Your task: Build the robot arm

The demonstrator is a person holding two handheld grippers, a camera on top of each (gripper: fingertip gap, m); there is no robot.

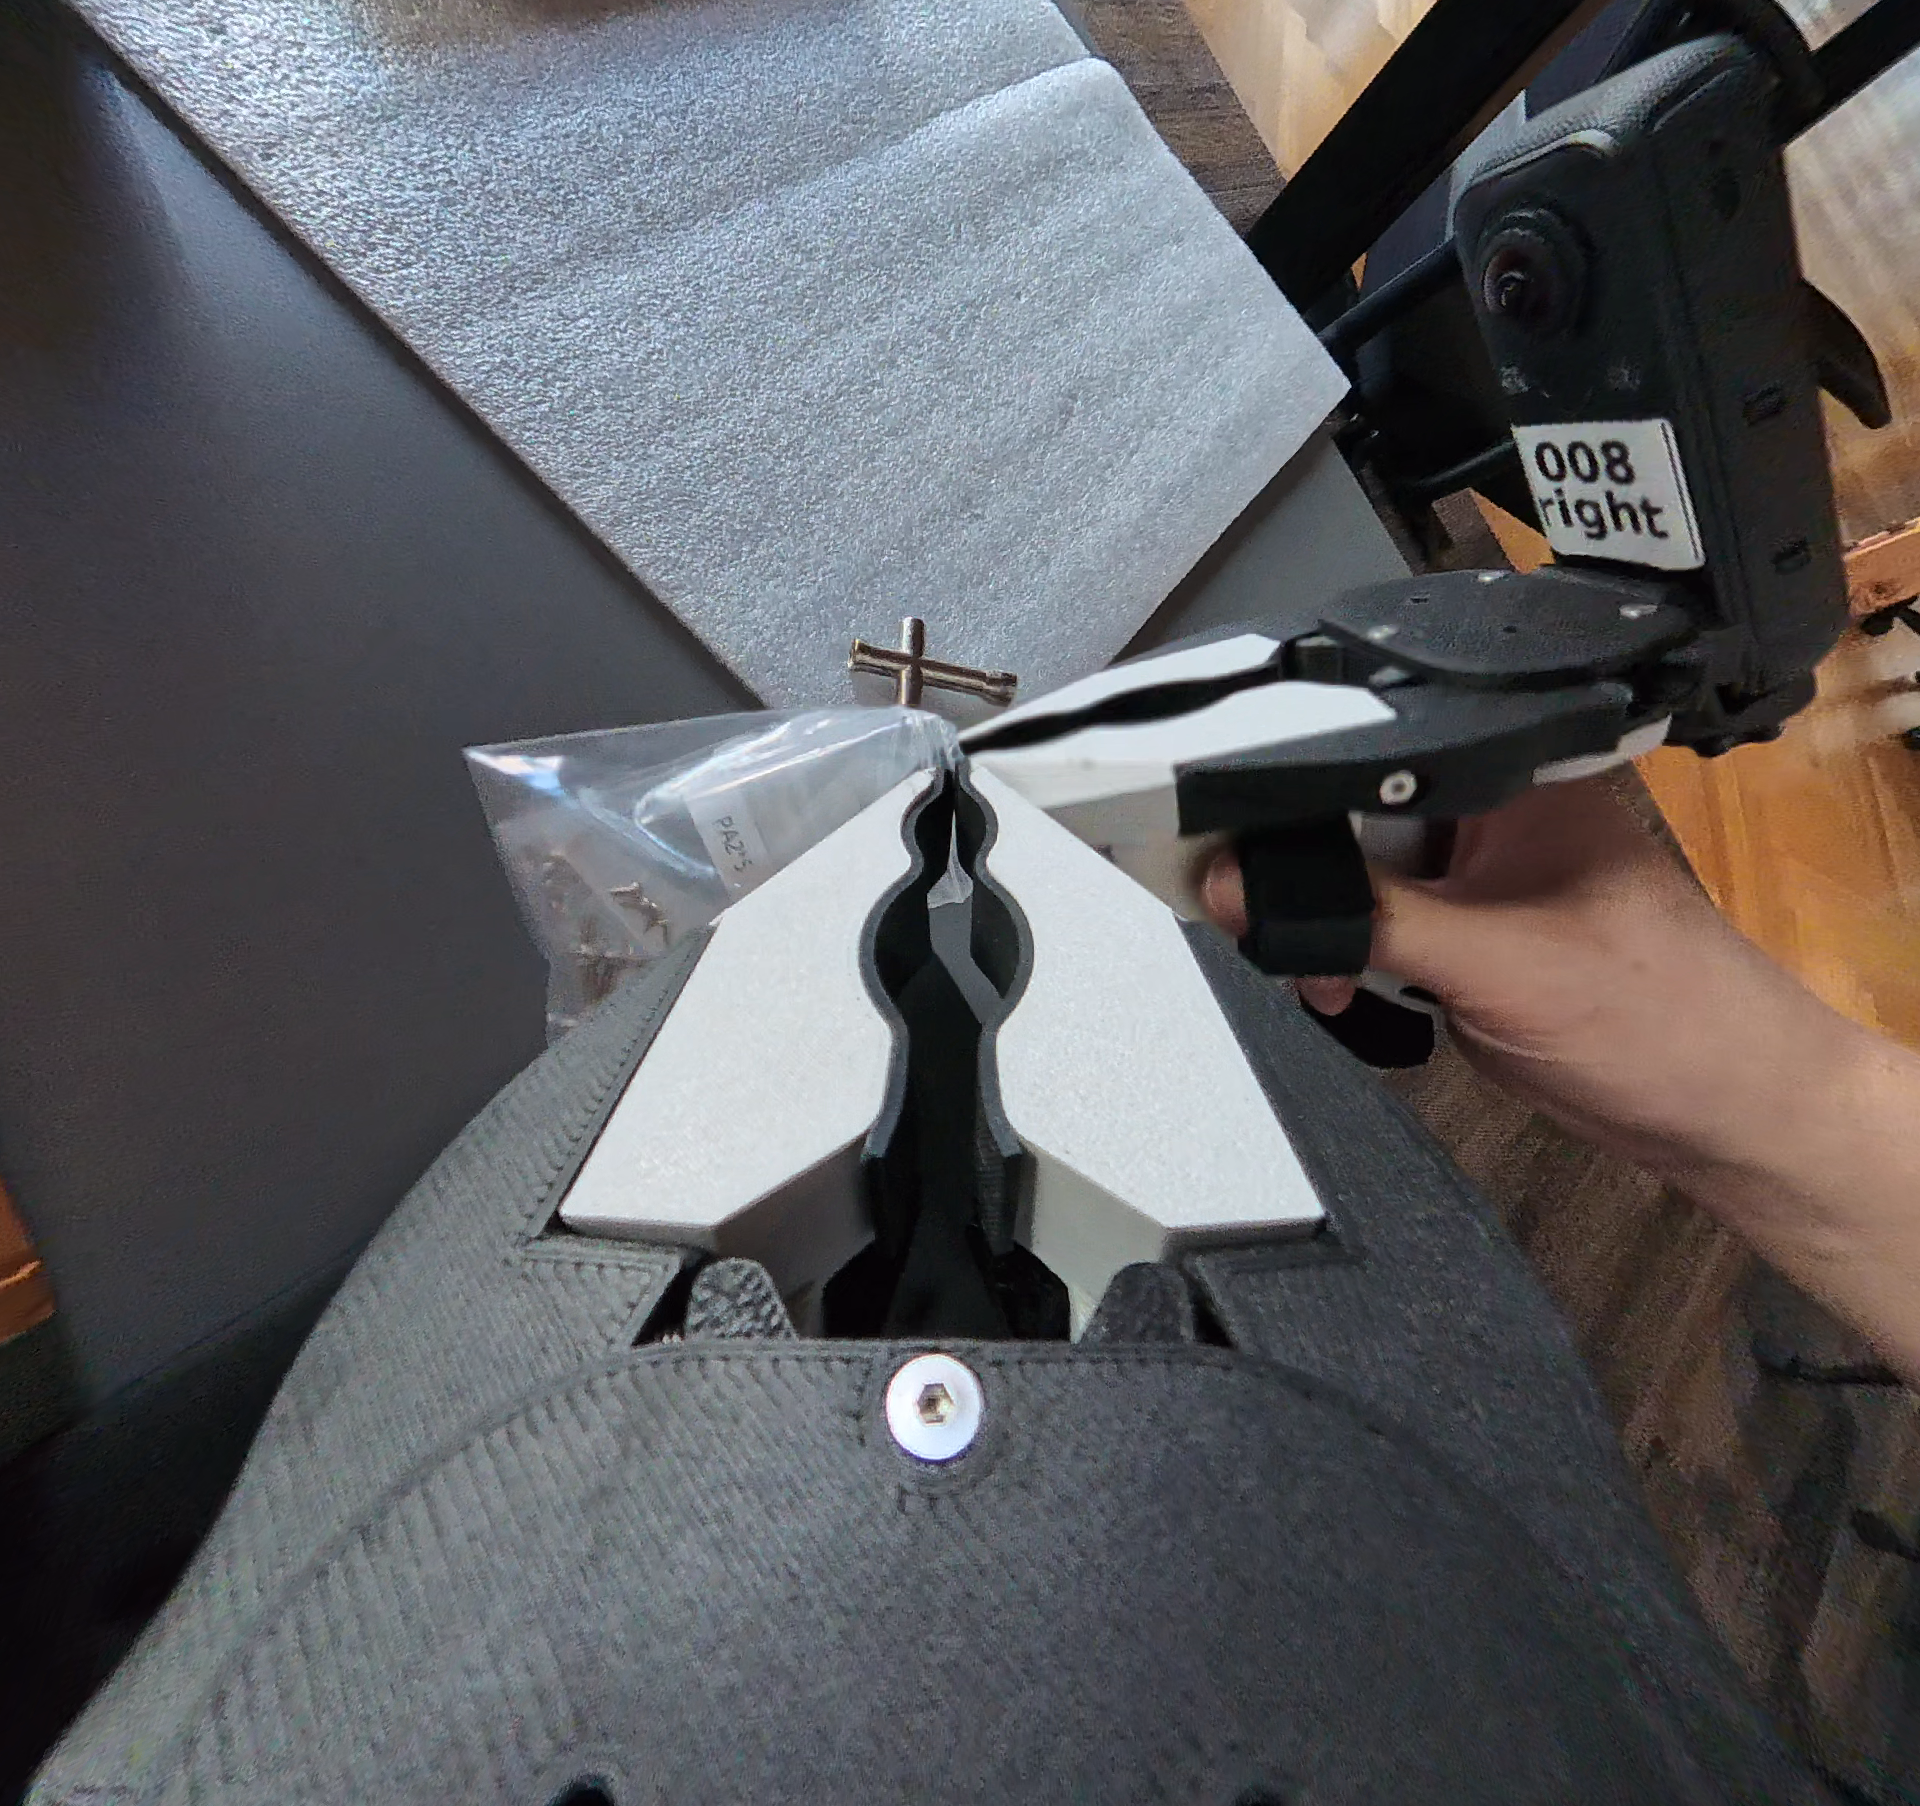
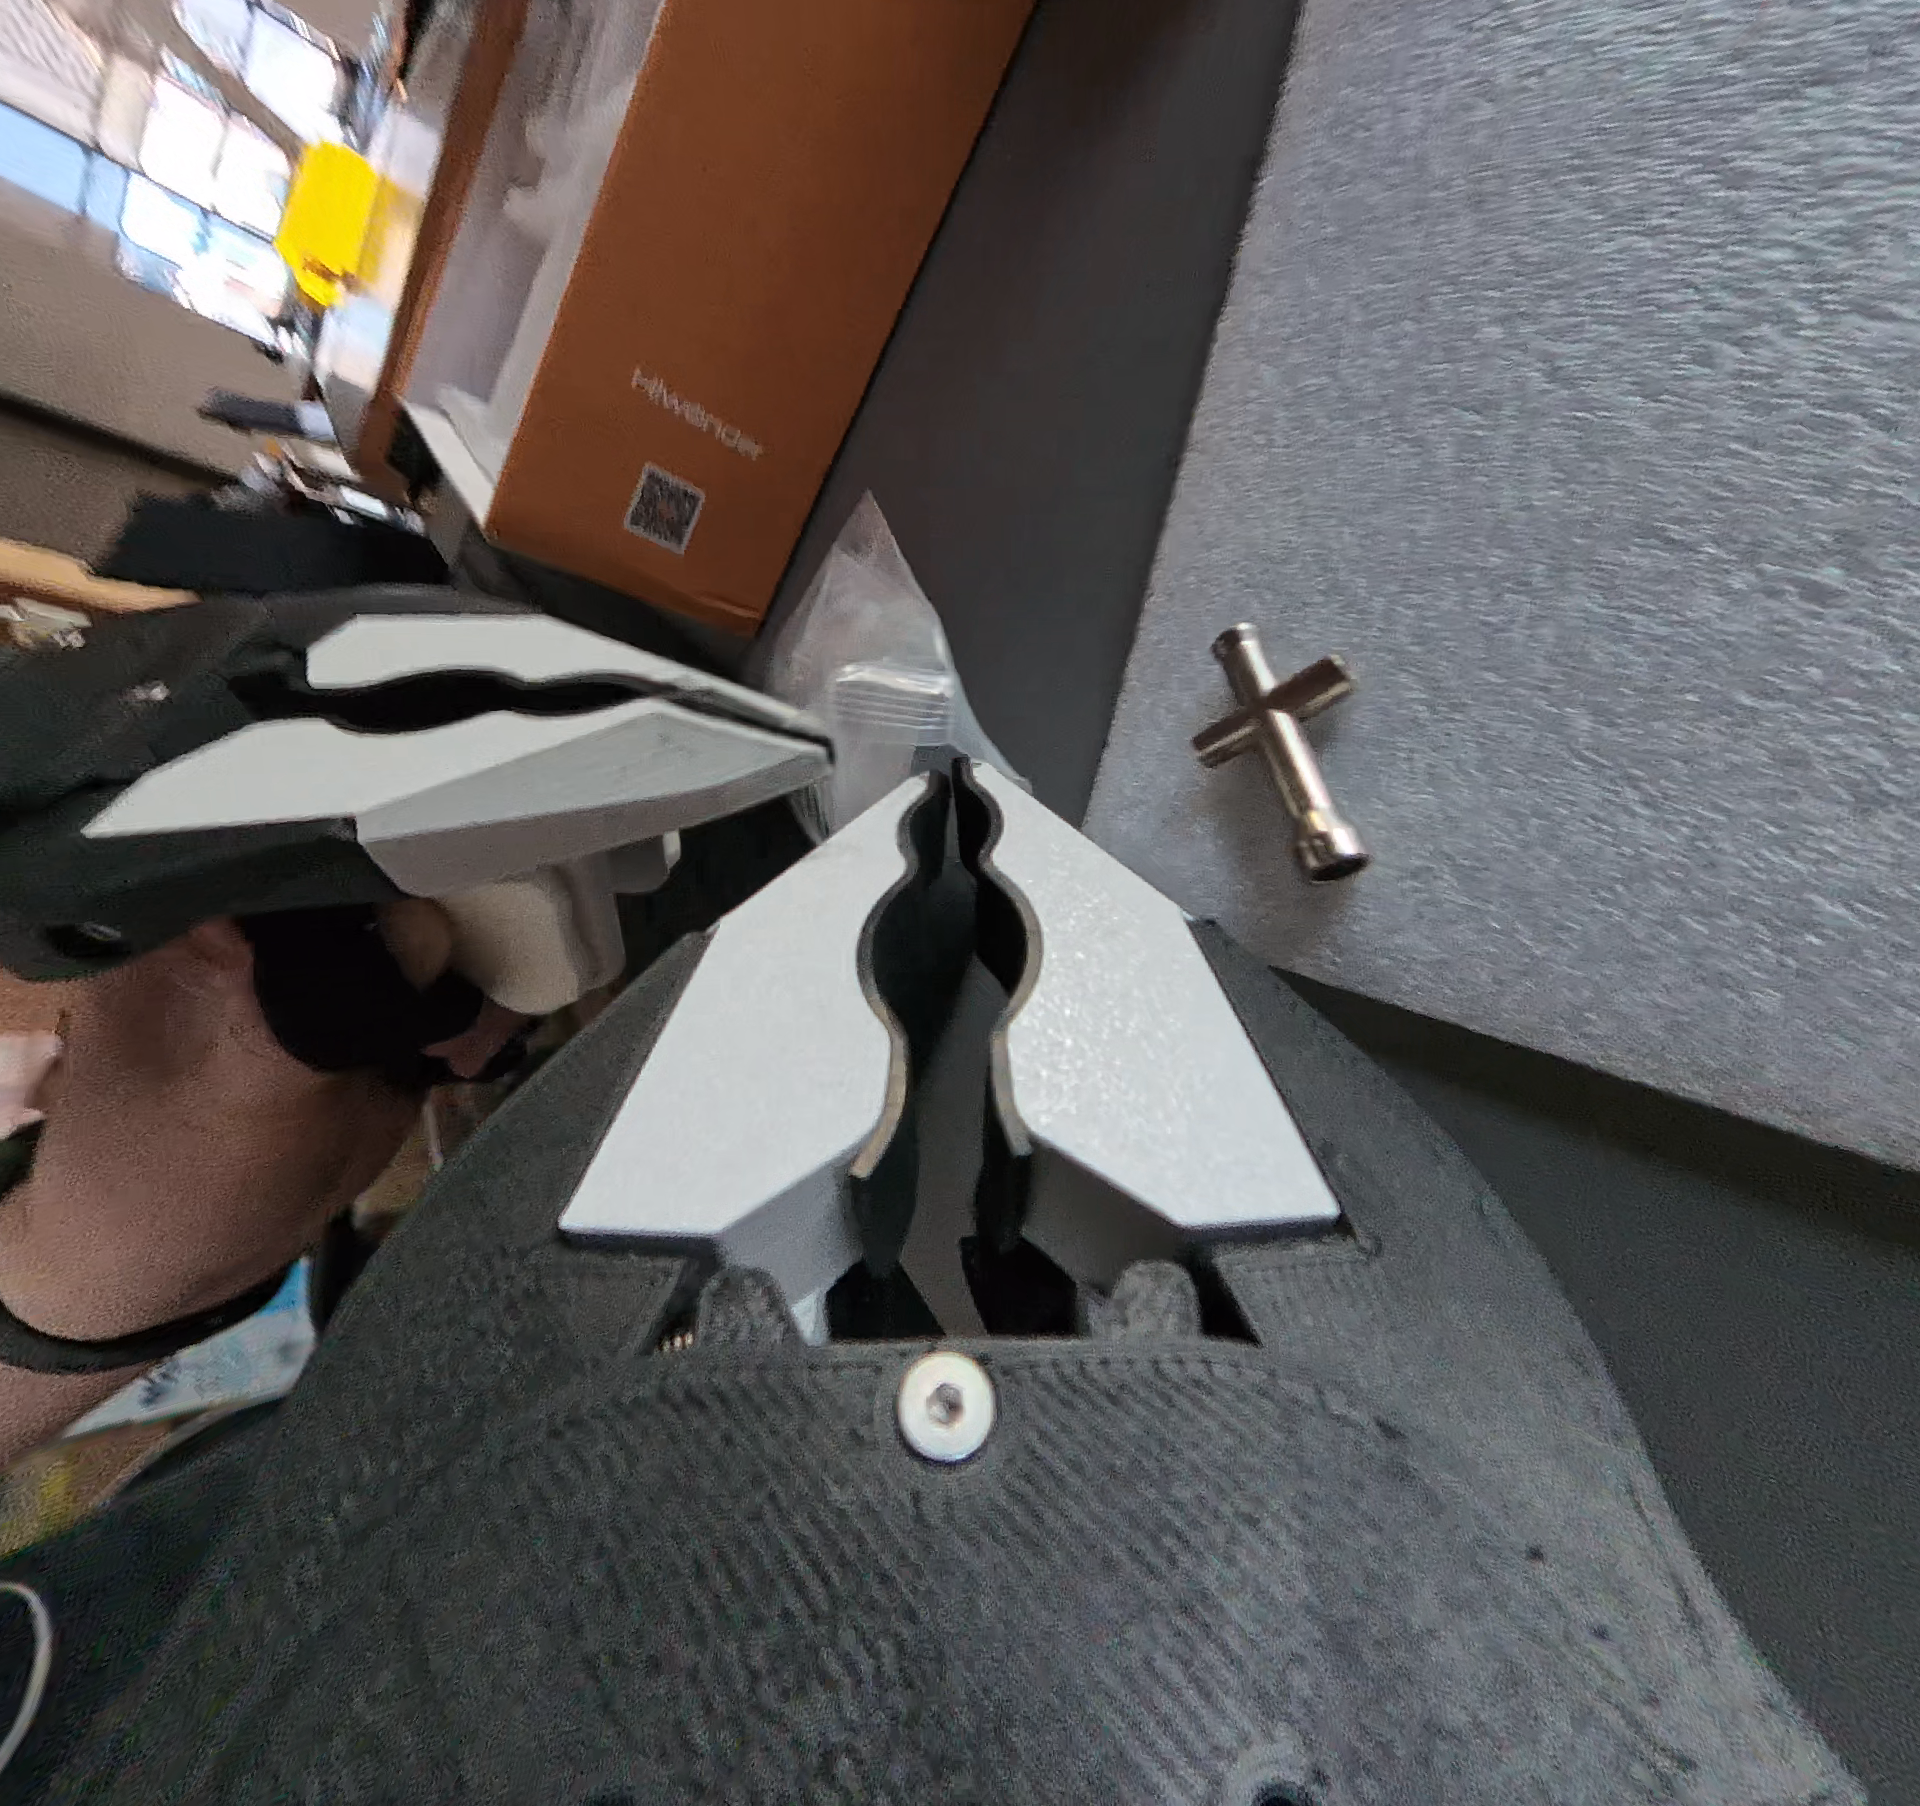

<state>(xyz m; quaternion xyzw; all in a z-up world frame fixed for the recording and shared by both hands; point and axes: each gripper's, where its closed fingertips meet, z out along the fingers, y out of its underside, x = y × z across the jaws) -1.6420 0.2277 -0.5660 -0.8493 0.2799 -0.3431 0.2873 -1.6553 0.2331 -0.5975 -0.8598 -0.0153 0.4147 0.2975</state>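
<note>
Pinching one thin, slippery plastic bag (image 1: 727, 821) by its top edge, both the left gripper (image 1: 954, 769) and right gripper (image 1: 961, 740) are closing tips together on limp film.

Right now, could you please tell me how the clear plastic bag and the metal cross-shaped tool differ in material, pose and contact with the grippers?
The clear plastic bag is soft and see-through; the metal cross-shaped tool is rigid and shiny.
The bag is pinched at one edge by both the left gripper and the right gripper; the tool is touched by neither.
The bag hangs lifted; the tool lies flat on the white foam sheet.
Both are small.
</note>
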